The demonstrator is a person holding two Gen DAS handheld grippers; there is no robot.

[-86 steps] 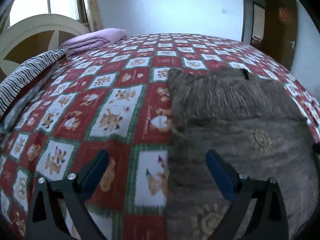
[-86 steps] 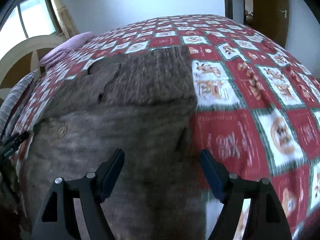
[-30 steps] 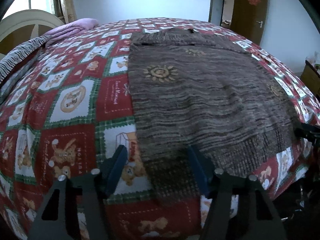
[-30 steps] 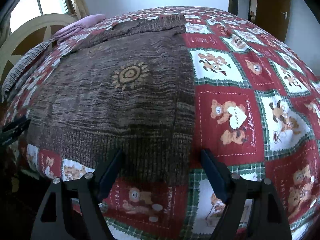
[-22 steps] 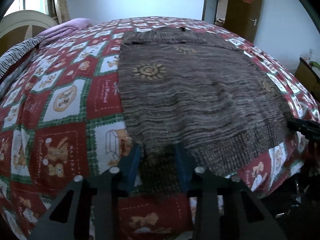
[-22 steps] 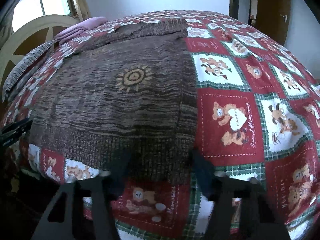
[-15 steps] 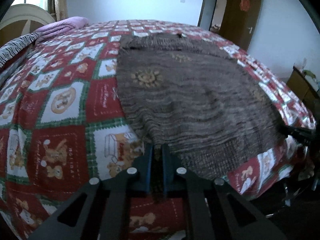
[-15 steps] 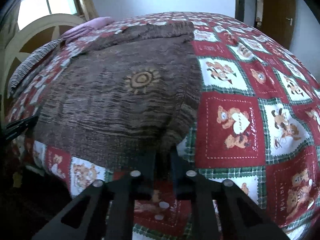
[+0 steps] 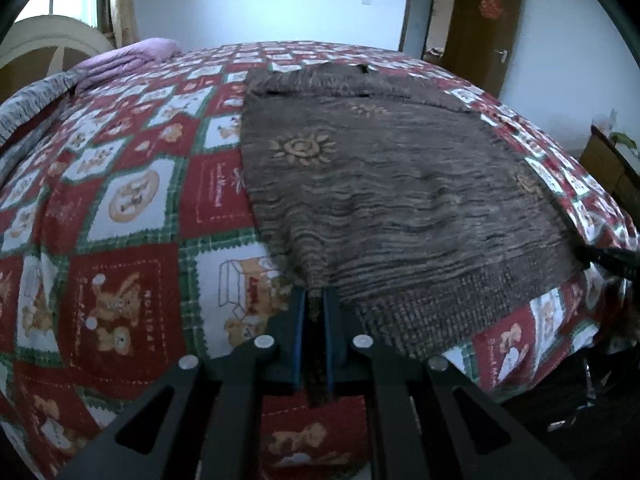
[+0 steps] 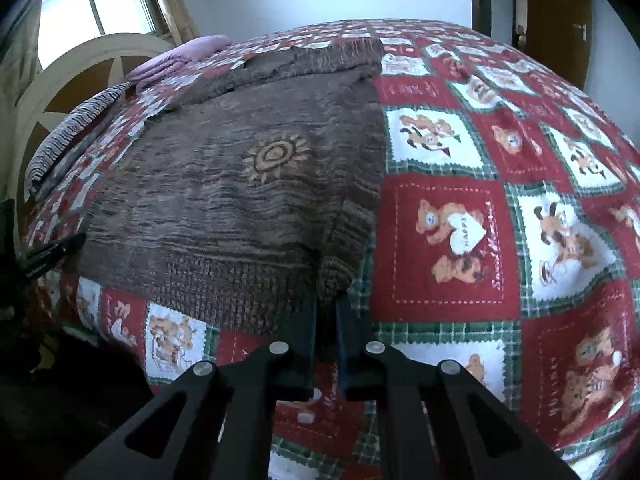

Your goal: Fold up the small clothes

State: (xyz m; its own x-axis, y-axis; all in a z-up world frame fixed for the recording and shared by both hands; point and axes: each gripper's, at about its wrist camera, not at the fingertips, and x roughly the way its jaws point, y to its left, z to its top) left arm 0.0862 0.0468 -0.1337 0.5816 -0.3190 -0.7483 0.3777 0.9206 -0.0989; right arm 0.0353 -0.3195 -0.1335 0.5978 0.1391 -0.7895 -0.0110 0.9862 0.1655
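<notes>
A brown knitted sweater lies spread flat on the bed, its ribbed hem toward the near edge and its neckline at twelve o'clock. Sun motifs are worked into the knit, one clear in each wrist view.

The left gripper sits at six o'clock in its own view, jaws closed tight on the hem's left corner; a strip of the knit shows pinched between the blue pads, and the fabric puckers into a ridge running up from them. The right gripper is likewise clamped shut on the hem's other corner, where the cloth bunches into a fold just above the jaws. In the left view the tip of the right gripper pokes in at three o'clock by the sweater's far hem corner; in the right view the left gripper's tip shows at nine o'clock.

Under the sweater is a red, green and white bedspread patterned with teddy bears. At about ten o'clock lie a folded lilac blanket and a striped cloth over the bed's edge, beside a pale arched headboard. A window stands at eleven o'clock, a brown door at one o'clock.
</notes>
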